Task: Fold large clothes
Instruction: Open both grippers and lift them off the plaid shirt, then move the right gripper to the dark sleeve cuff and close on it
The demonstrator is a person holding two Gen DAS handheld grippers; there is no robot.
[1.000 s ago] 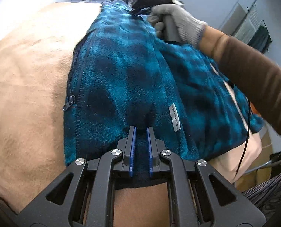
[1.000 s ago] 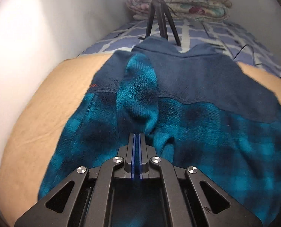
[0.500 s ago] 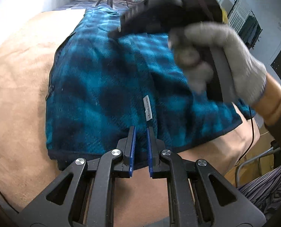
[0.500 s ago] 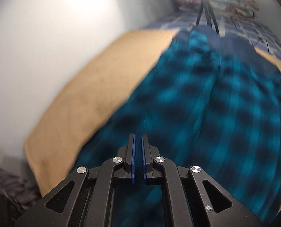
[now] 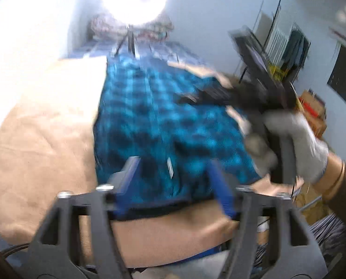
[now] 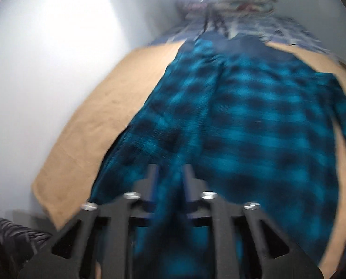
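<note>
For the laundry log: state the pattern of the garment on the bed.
Teal-and-black plaid garment, clearest in the right wrist view.

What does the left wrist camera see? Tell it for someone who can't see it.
A blue plaid jacket lies flat on a tan blanket. The left claw is opening just above its near hem, and a gloved hand holds the right claw above the jacket.

Your left gripper (image 5: 173,183) was clamped on the hem of the teal-and-black plaid fleece jacket (image 5: 163,121); now its jaws are opening above it. Your right gripper (image 6: 170,181) has swung back toward the hem, jaws opening with fleece between them.
</note>
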